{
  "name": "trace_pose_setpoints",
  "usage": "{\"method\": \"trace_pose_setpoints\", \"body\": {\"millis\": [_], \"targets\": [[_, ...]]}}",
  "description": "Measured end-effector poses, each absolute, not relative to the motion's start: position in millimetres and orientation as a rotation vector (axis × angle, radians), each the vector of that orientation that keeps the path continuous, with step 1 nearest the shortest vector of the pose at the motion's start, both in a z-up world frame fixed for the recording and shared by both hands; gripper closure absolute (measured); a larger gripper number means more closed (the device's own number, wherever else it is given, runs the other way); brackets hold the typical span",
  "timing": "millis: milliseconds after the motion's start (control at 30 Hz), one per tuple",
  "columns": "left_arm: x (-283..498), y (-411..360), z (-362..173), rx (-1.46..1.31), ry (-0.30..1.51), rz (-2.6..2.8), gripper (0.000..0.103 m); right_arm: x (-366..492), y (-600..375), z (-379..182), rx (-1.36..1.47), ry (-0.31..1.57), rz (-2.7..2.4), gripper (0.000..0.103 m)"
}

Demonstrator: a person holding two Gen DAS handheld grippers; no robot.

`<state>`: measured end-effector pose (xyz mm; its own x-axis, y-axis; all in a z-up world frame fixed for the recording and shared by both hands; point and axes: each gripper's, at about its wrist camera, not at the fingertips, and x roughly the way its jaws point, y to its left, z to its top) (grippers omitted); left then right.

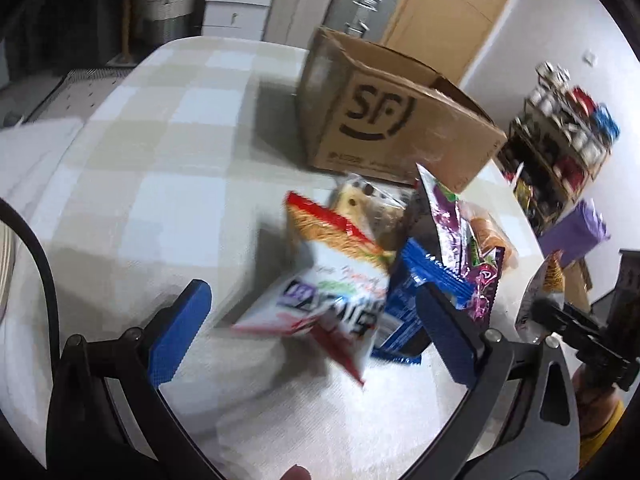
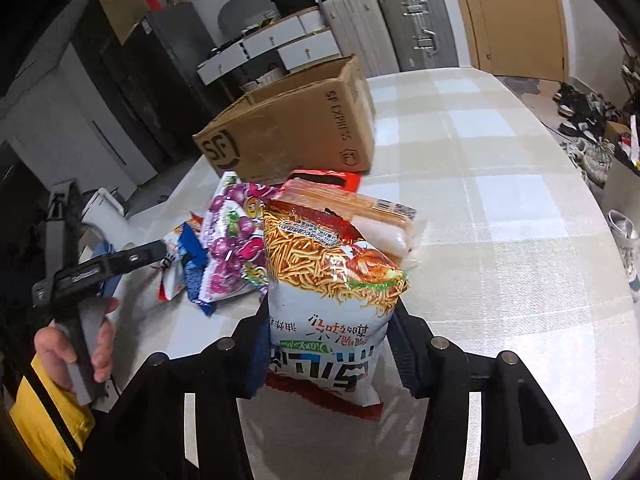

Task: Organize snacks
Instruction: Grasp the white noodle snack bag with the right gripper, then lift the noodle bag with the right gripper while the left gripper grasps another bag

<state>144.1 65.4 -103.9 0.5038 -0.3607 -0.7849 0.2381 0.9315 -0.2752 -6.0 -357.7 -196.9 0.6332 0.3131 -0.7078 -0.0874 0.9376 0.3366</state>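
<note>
On the table, seen from the right wrist view, the cardboard box stands at 12 o'clock, behind the heap of snacks. The noodle-snack bag sits at the centre, nearest the camera, between the jaws of the right gripper. Just behind it, toward 12 o'clock, lies the flat sausage pack, reaching back to the foot of the box. At 10 o'clock lies the grape candy bag, touching the noodle-snack bag's side, and at 9 o'clock of that, the cookie pack. The left gripper hovers at 9 o'clock, beside the heap.
</note>
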Motion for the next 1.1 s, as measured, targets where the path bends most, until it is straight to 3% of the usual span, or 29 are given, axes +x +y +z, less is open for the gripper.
{"method": "trace_pose_setpoints", "body": {"millis": [133,200,367,400,667,1100], "targets": [[157,51,-120,-0.107,1.049,-0.344,0.003,-6,-358,-197,0.296,0.862,0.237,0.052],[160,50,-125,-0.078,1.061,-0.299,0.016,-5,-362,-198,0.316,0.868,0.236,0.052],[158,53,-123,-0.064,1.053,-0.304,0.037,-3,-366,-199,0.330,0.871,0.241,0.052],[157,55,-122,-0.072,1.046,-0.301,0.052,-3,-366,-199,0.328,0.871,0.242,0.052],[145,67,-102,-0.062,0.962,-0.254,0.060,-4,-362,-198,0.307,0.864,0.242,0.052],[76,49,-68,-0.036,0.863,-0.278,0.060,-19,-343,-174,0.290,0.747,0.324,0.052]]}}
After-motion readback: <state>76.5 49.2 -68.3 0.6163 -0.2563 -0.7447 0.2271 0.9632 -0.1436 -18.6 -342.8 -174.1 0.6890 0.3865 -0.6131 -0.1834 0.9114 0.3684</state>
